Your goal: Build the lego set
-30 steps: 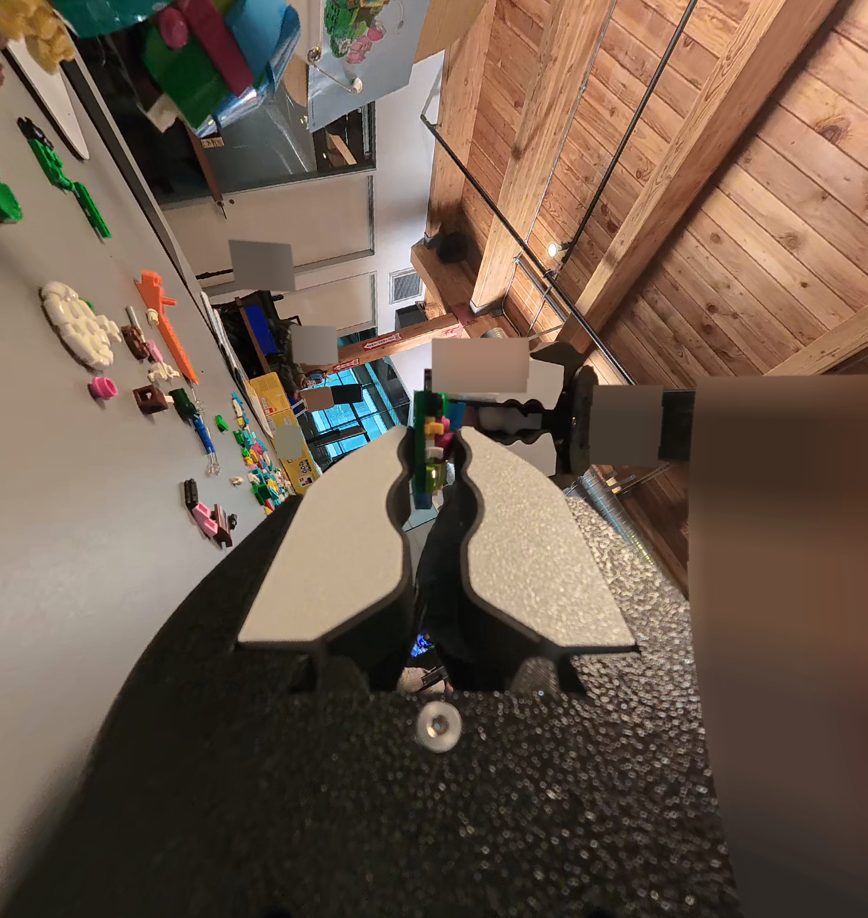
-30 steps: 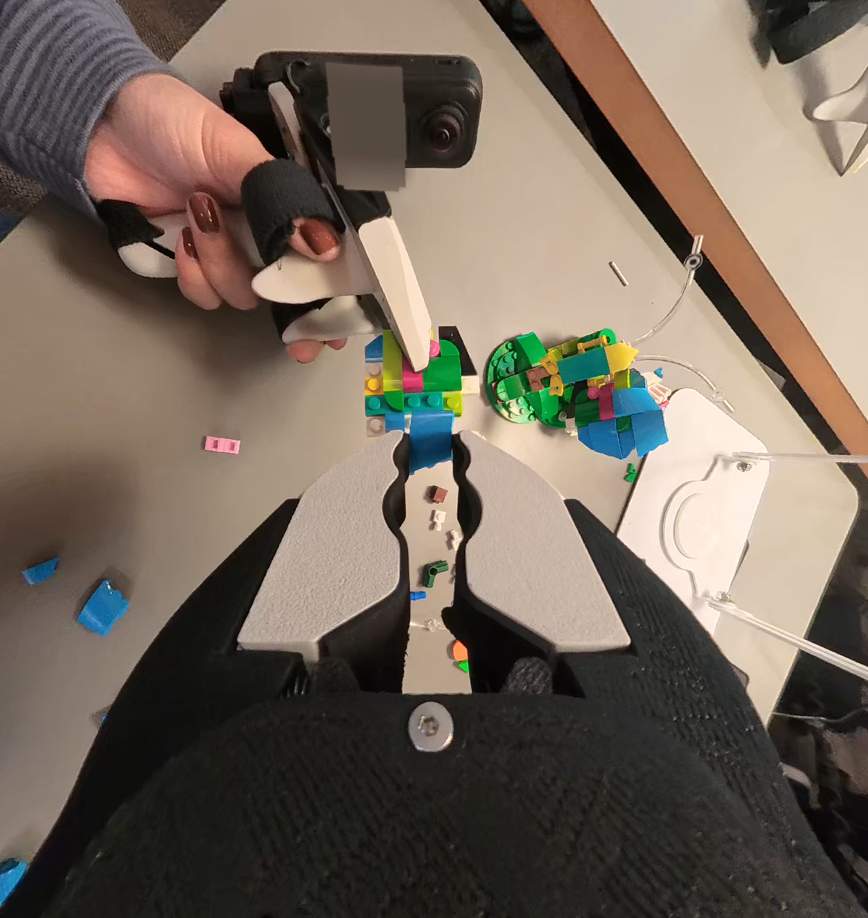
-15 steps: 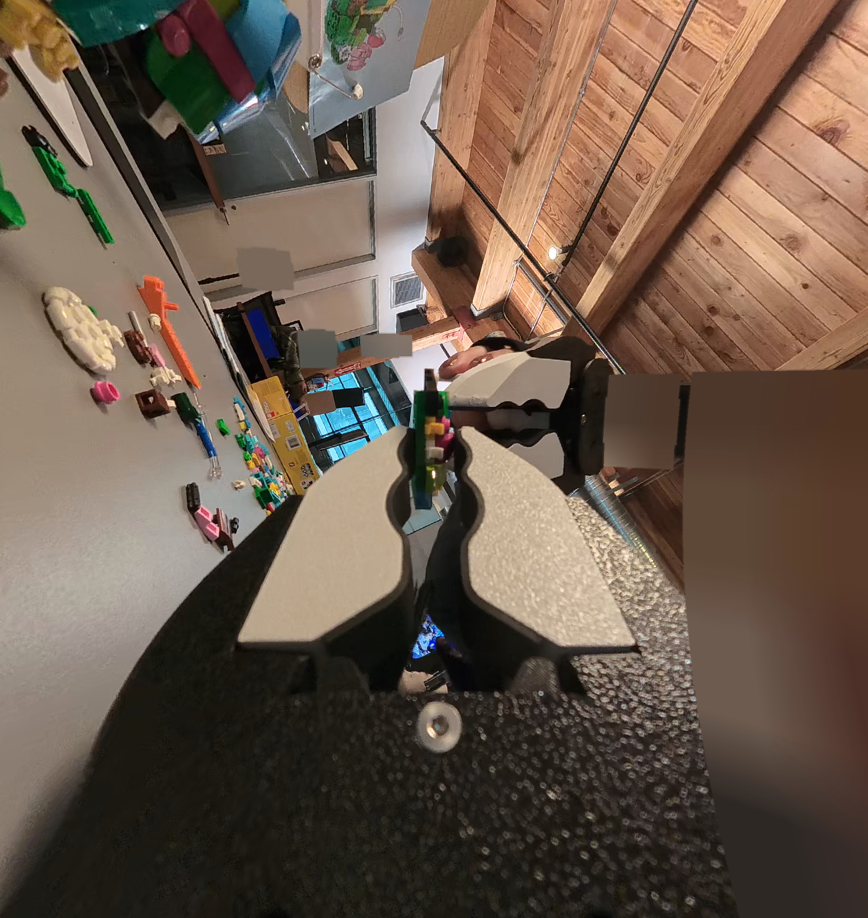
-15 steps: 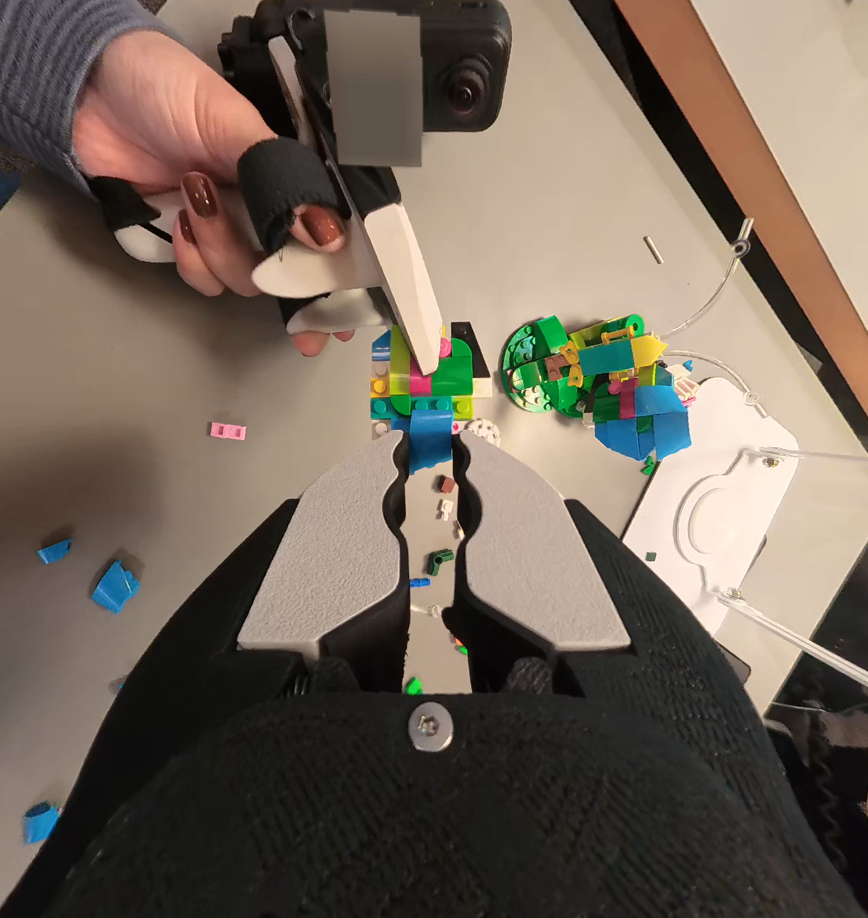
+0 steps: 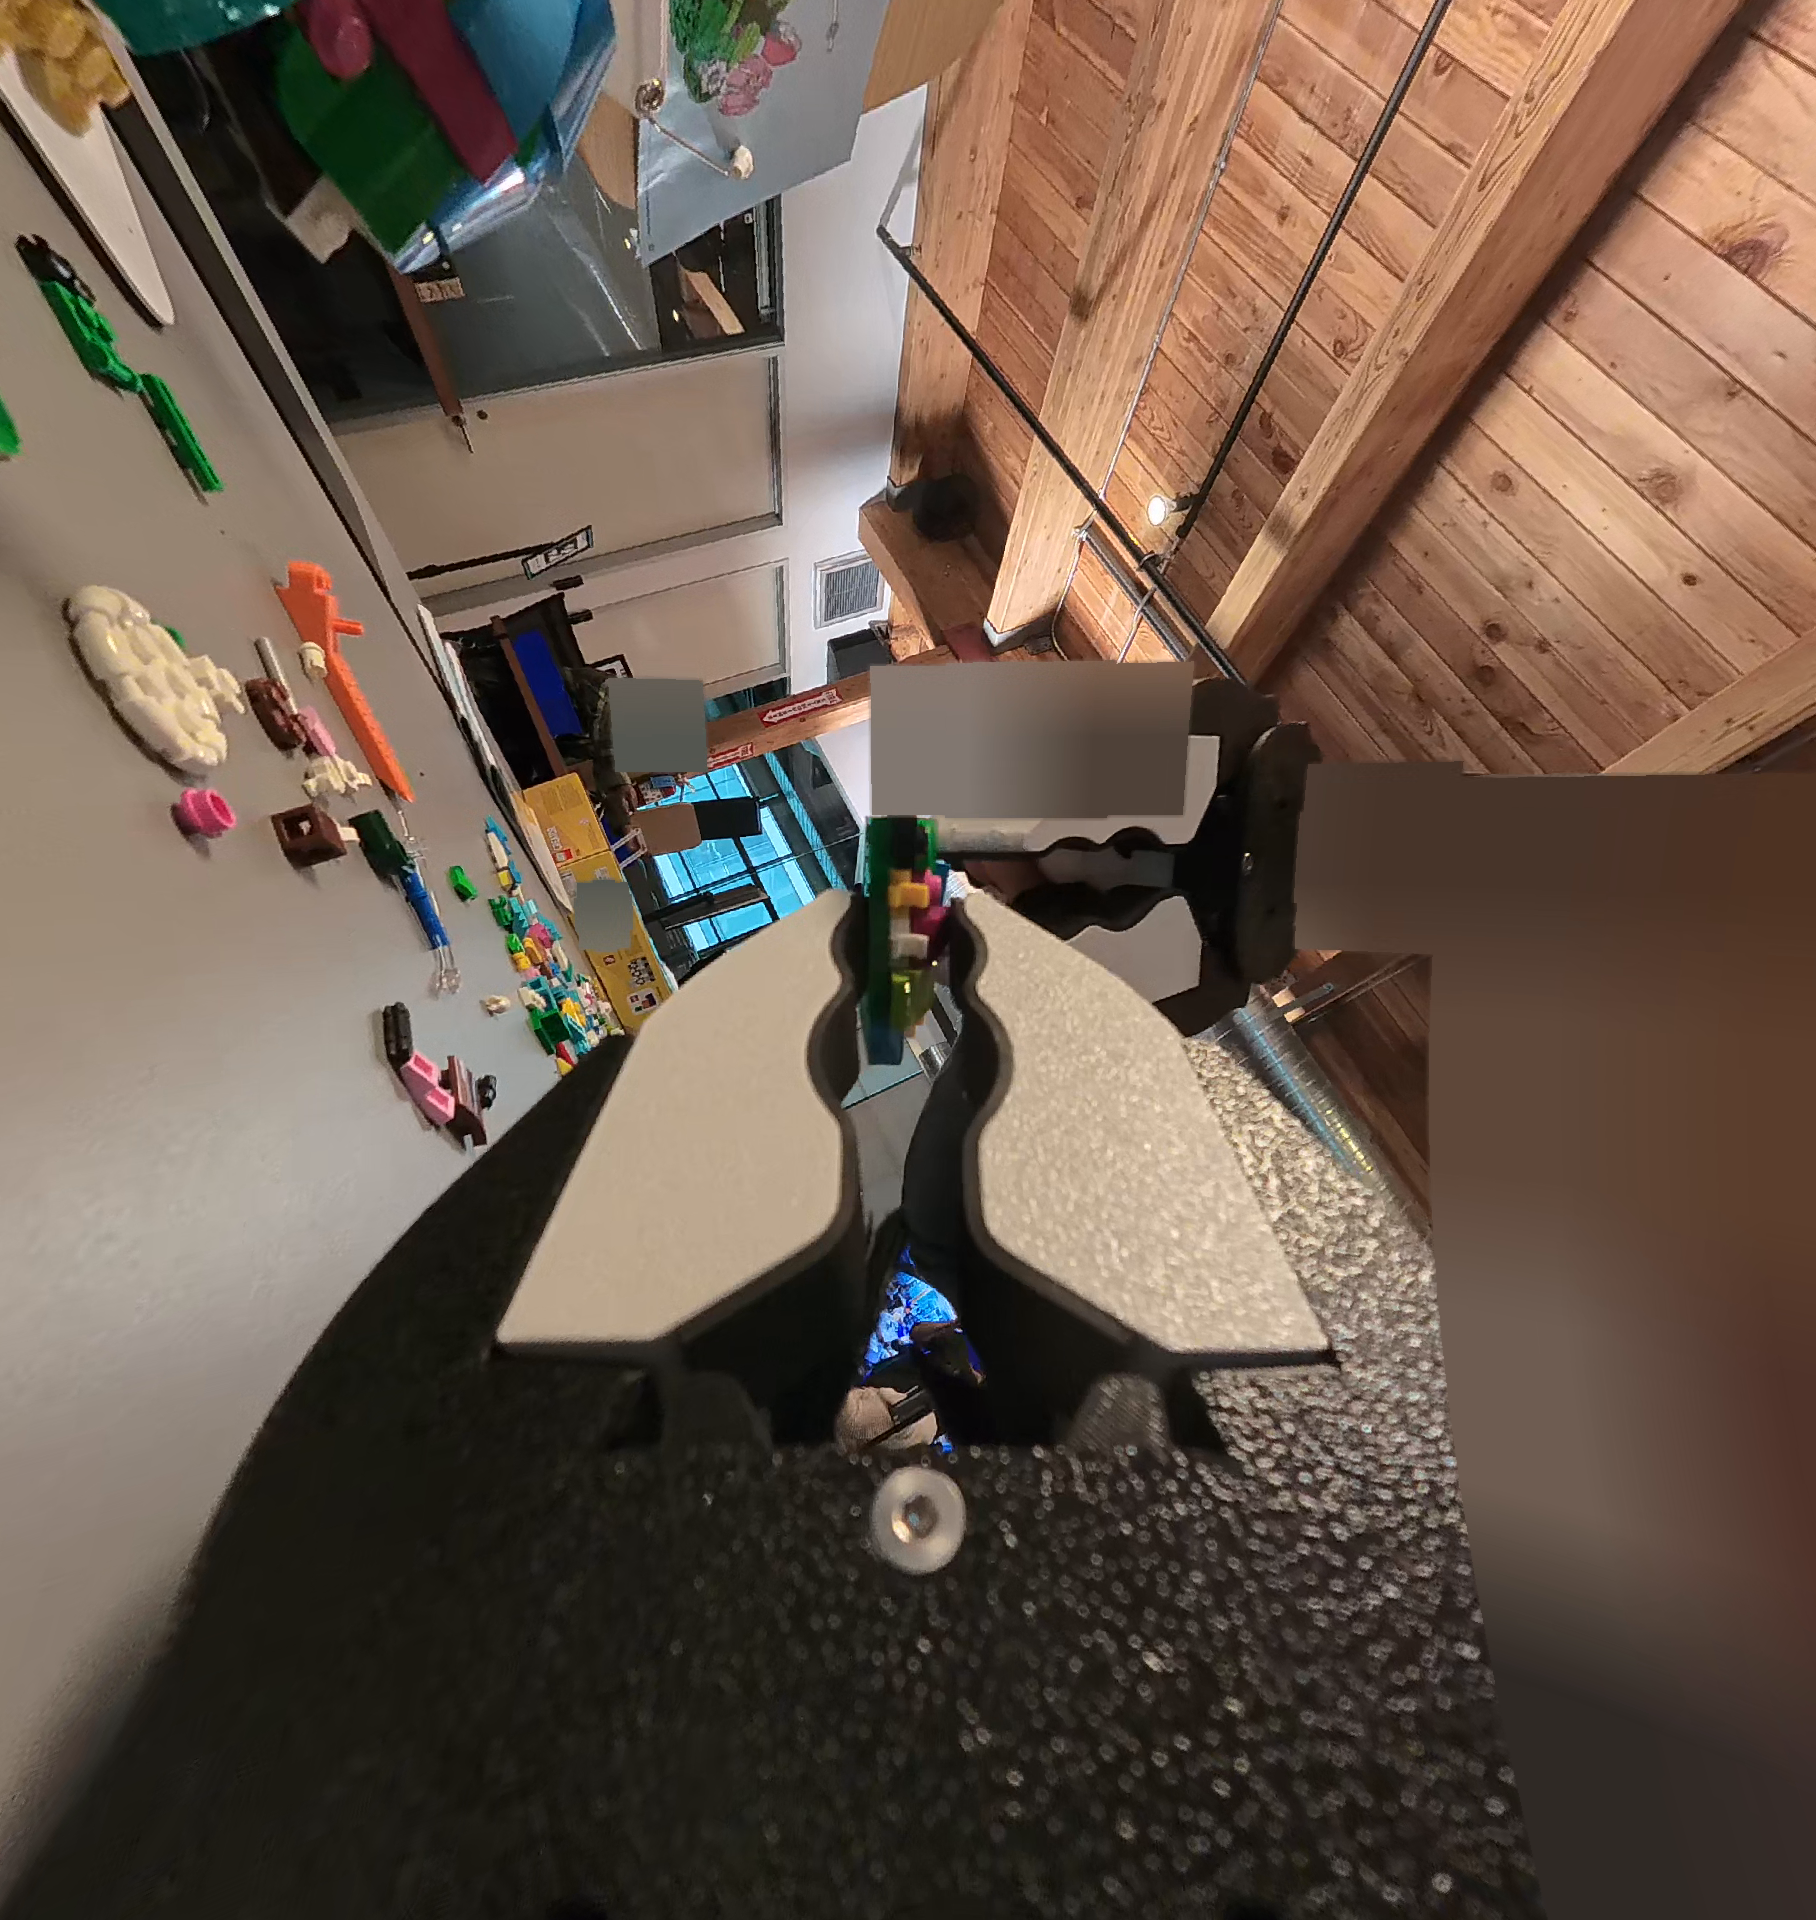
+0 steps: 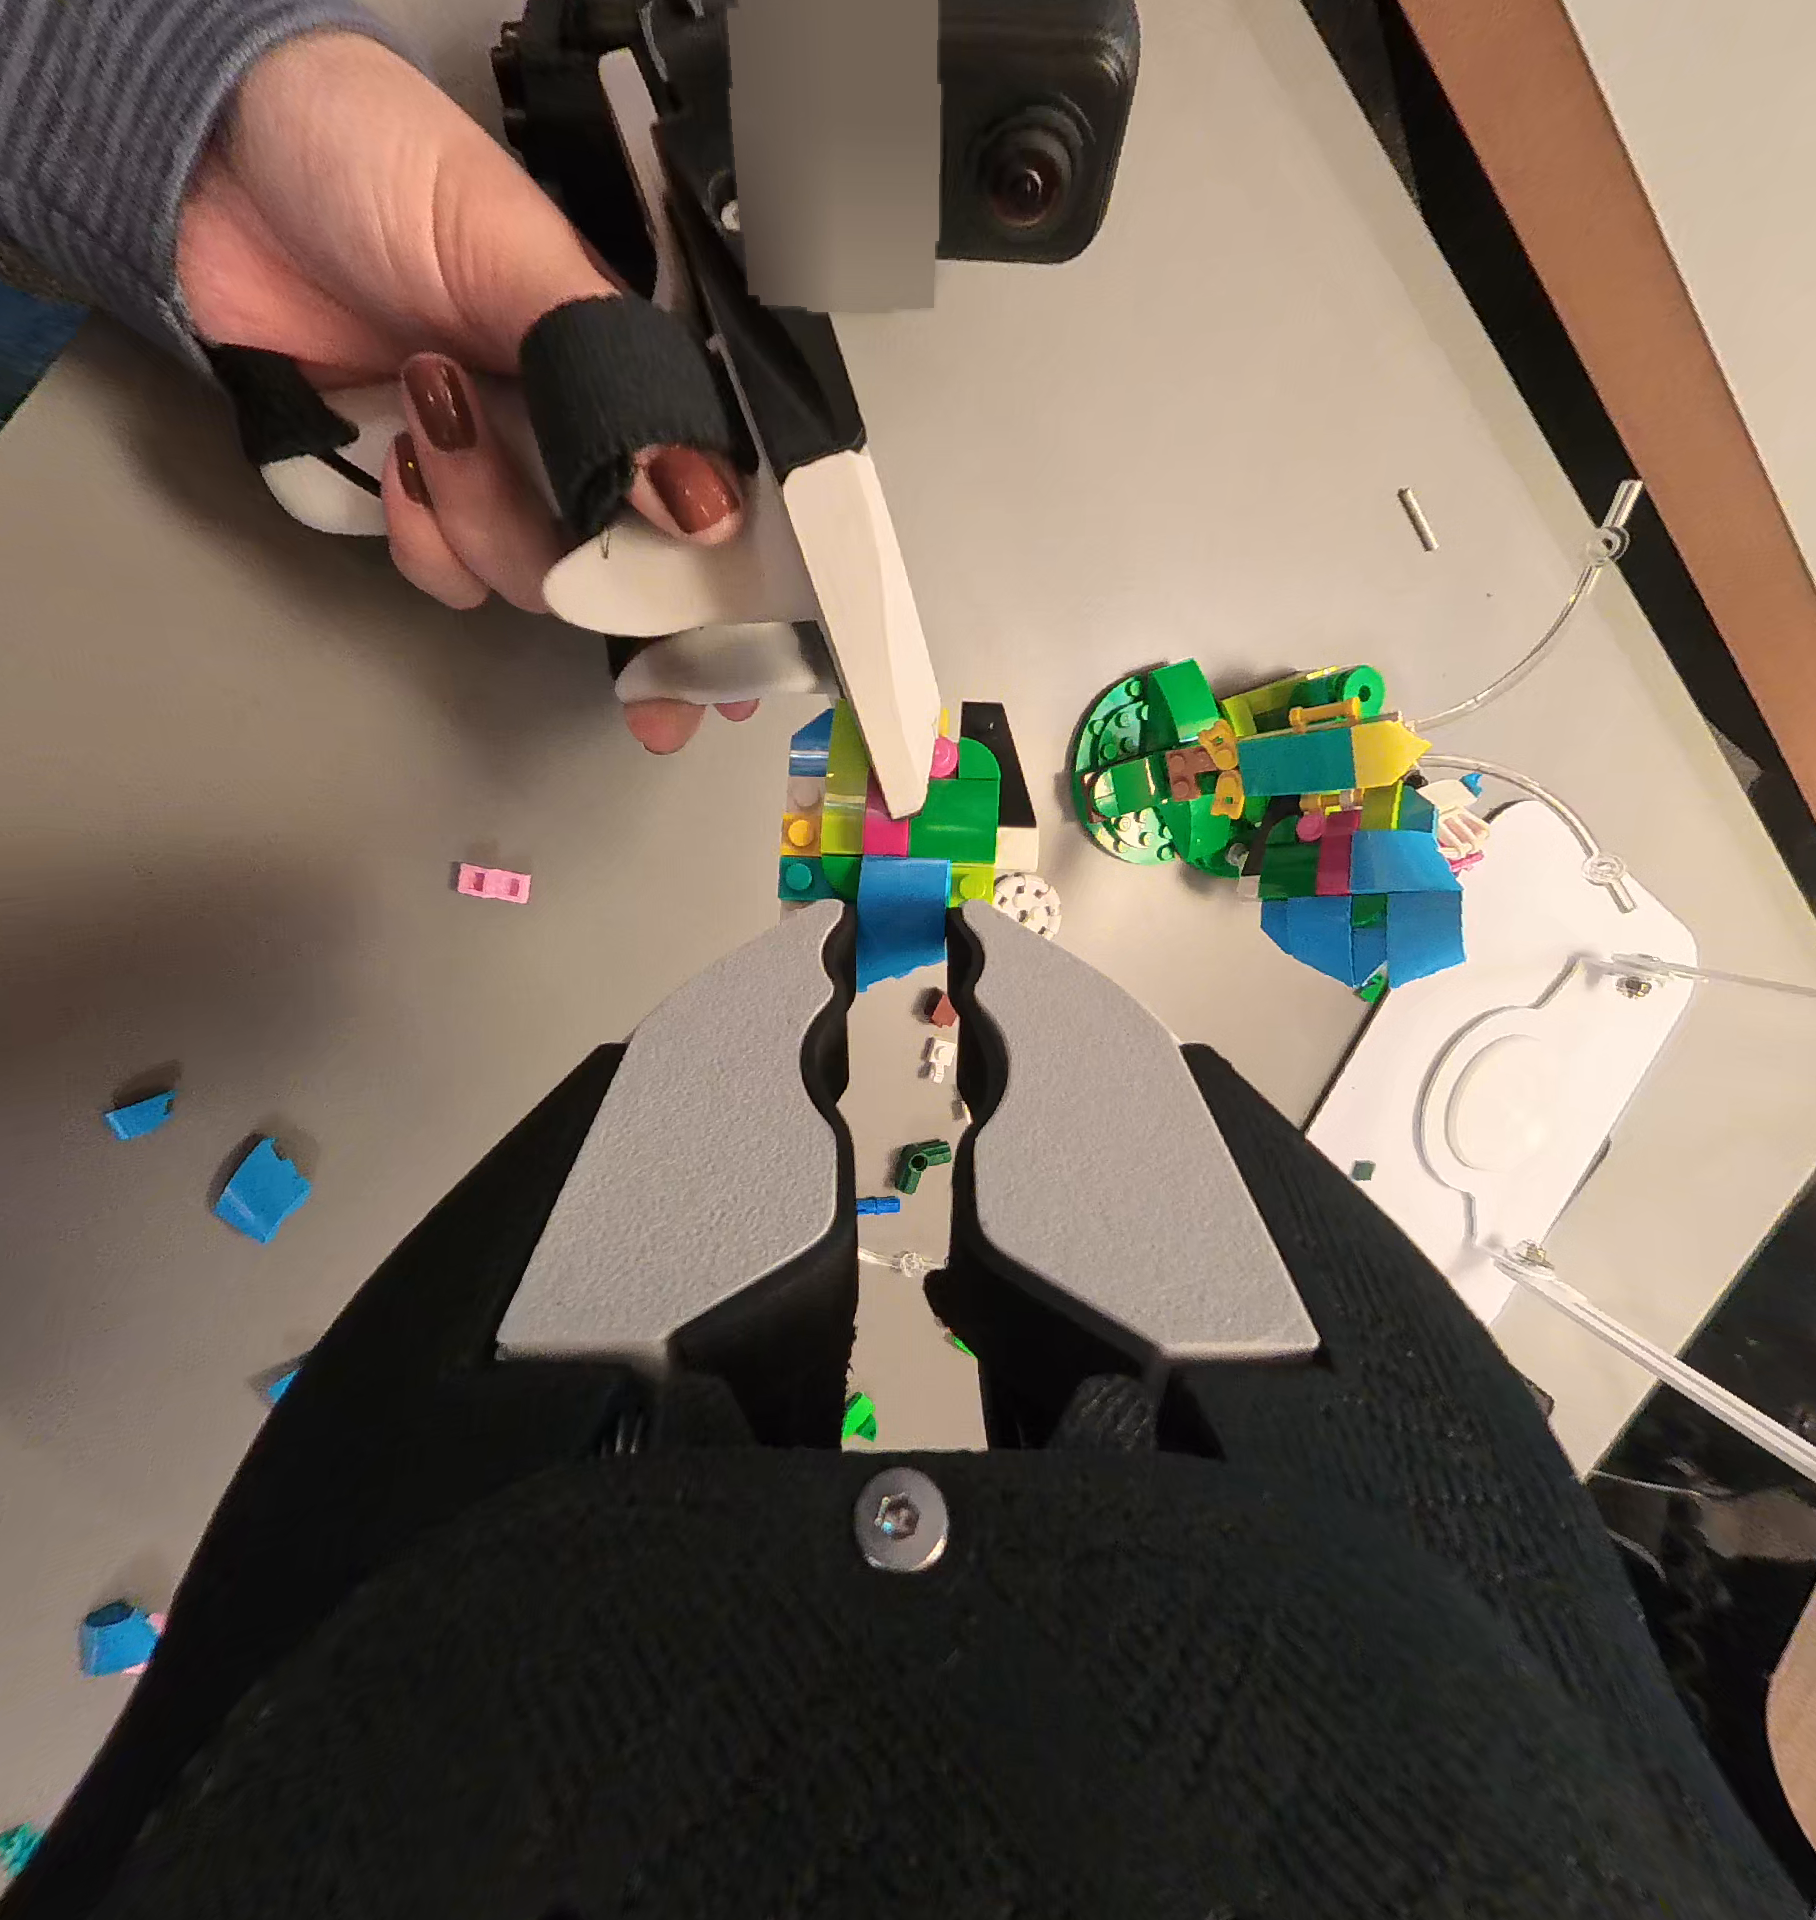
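grey table (image 6: 1143, 436) under wooden ceiling (image 5: 1506, 364); both grippers pinch the lego build (image 6: 909, 821).

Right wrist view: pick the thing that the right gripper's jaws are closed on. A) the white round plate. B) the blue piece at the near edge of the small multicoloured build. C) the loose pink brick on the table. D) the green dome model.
B: the right gripper has its jaws closed on the blue piece of the small build, while the pink brick, white round plate and green dome model lie apart, ungripped.
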`<action>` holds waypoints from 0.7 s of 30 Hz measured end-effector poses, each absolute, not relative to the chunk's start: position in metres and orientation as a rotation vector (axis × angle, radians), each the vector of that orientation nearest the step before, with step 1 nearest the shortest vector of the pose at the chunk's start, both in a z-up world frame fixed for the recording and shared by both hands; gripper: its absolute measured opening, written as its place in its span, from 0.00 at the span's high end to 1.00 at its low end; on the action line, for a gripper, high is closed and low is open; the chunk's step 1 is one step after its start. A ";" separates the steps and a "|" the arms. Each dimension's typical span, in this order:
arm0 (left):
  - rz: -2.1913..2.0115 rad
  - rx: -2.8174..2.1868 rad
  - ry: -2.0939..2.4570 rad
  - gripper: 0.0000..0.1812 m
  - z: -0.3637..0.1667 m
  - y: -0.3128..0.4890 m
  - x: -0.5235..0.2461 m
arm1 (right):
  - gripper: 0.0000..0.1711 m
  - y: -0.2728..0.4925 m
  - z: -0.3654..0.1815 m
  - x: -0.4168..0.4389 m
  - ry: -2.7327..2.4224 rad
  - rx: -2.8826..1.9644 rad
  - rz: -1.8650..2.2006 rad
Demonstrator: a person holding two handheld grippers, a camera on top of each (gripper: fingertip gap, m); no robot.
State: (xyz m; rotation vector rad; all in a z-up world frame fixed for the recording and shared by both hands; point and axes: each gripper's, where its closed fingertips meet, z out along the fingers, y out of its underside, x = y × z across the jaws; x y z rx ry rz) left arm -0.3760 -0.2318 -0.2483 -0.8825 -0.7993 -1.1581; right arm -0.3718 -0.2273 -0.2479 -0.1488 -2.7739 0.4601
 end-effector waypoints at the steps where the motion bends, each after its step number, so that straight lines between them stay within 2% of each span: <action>1: -1.160 -0.885 -0.798 0.92 -0.248 -0.232 -0.376 | 0.92 -0.227 -0.249 -0.372 -2.781 -0.153 0.455; 21: -1.177 -0.873 -0.790 0.92 -0.247 -0.232 -0.375 | 0.91 -0.229 -0.245 -0.370 -2.763 -0.195 0.495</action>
